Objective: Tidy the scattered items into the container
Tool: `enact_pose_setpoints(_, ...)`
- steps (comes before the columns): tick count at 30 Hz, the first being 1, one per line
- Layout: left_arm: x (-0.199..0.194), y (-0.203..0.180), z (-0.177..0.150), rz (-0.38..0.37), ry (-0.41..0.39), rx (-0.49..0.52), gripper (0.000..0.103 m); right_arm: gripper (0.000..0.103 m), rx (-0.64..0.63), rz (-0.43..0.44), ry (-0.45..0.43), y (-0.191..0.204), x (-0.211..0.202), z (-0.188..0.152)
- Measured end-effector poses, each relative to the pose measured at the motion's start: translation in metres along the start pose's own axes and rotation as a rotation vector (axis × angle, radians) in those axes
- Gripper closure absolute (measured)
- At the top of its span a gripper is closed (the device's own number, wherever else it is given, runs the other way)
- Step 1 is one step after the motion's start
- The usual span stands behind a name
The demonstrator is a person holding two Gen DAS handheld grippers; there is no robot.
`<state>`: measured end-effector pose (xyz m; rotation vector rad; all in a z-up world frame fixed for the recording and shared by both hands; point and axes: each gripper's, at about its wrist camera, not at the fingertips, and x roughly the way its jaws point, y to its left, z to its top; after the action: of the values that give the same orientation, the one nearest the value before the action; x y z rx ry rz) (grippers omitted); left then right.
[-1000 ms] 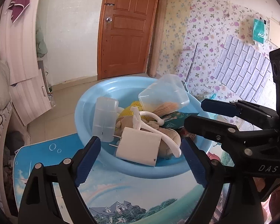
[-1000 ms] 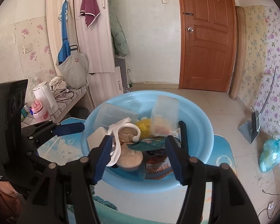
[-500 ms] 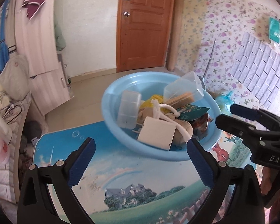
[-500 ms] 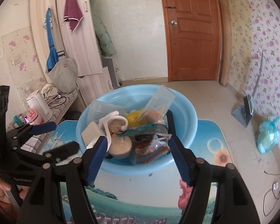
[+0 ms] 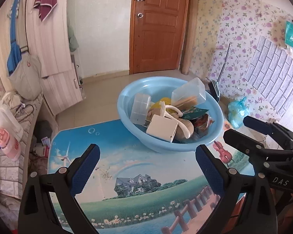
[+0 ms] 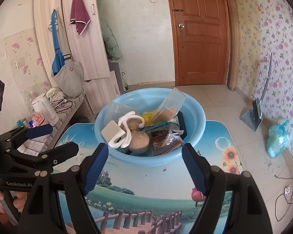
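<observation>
Both the left gripper (image 5: 146, 165) and the right gripper (image 6: 145, 164) hang with jaws wide and empty above the bare counter (image 5: 138, 167), probably because every item already lies piled in the blue basin (image 5: 127, 105)

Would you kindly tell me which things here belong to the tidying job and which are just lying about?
Job:
- blue basin
- items in it: white box, clear lidded box, white hanger, snack packet

Lying about:
- white kettle
- blue plastic bag
- dustpan
</observation>
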<state>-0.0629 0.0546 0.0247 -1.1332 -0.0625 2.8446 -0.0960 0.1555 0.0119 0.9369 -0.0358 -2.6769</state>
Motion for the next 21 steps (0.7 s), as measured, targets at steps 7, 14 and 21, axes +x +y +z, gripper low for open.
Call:
enact_pose_setpoints(7,-0.02,0.003,-0.002,0.018,-0.049,-0.008,0.004,0.025,-0.001,0.003,-0.048,0.009,-0.023,0.001)
enact_pose_setpoints(14,-0.029,0.006,-0.007,0.052,-0.115,-0.007,0.003,0.024,0.009,-0.006,-0.038,0.013,-0.014,-0.003)
enact_pose_setpoints(21,-0.034,0.006,-0.014,0.057,-0.11,-0.017,0.001,0.024,0.018,-0.004,-0.025,0.016,-0.009,-0.009)
